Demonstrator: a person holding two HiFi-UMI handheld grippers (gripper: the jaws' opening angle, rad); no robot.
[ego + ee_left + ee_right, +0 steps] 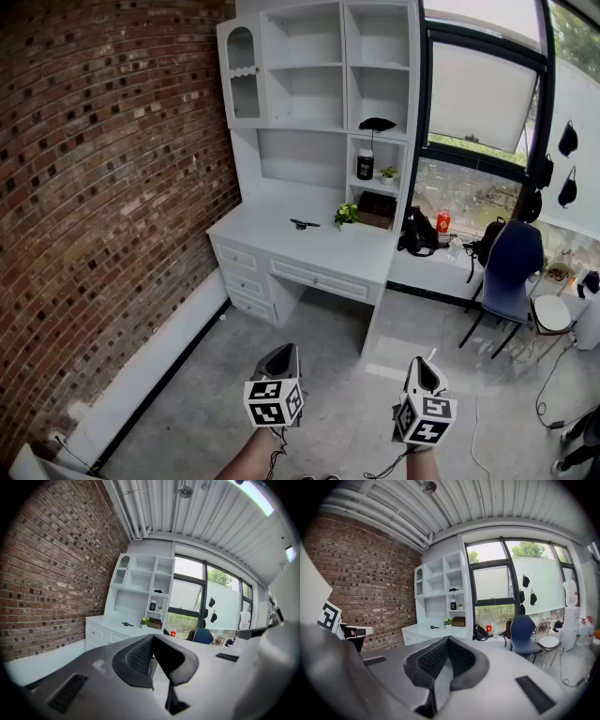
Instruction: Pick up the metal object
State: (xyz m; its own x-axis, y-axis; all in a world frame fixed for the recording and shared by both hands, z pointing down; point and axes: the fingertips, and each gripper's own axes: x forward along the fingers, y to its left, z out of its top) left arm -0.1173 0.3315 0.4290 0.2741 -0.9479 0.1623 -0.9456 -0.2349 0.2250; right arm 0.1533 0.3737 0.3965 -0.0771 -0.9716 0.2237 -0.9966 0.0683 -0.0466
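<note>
Both the left tongs [285, 352] and the right tongs [422, 366] are pressed together, empty, well apart from the small dark metal object [303, 224] on the white worktop [267, 231] — approach first, then spread one.

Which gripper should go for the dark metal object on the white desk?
Left, marginally. The left gripper lines up almost straight with the metal object on the desk; the right gripper sits further right. Both are far off, jaws shut and empty.

Dark metal object [303, 224] on desk [281, 248]
</note>
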